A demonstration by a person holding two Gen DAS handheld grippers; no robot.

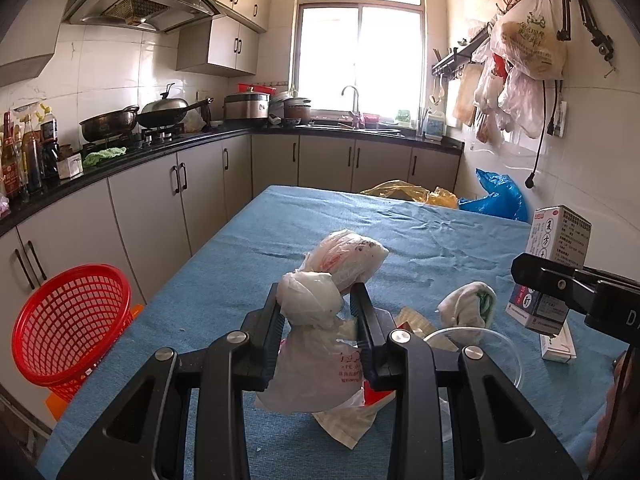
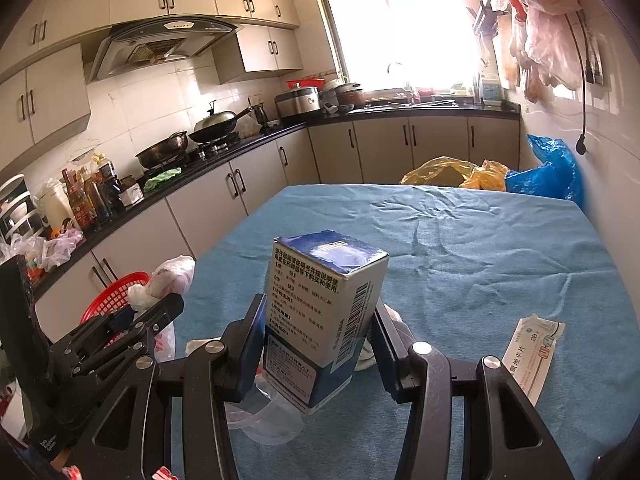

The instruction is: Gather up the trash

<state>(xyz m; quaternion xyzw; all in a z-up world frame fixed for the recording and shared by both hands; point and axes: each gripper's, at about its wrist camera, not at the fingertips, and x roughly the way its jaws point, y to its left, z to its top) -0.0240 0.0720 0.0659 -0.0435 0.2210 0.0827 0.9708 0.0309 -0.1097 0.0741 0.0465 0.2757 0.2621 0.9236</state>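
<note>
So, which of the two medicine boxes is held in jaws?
The blue-and-white medicine box, upright in the right gripper; the flat white box lies on the blue tablecloth.

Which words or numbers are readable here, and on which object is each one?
"28" and "地平片": flat white box lying on the blue cloth.
"PE": white plastic bag in the left gripper.
Medicine box in the right gripper: dense Chinese print, too small.
</note>
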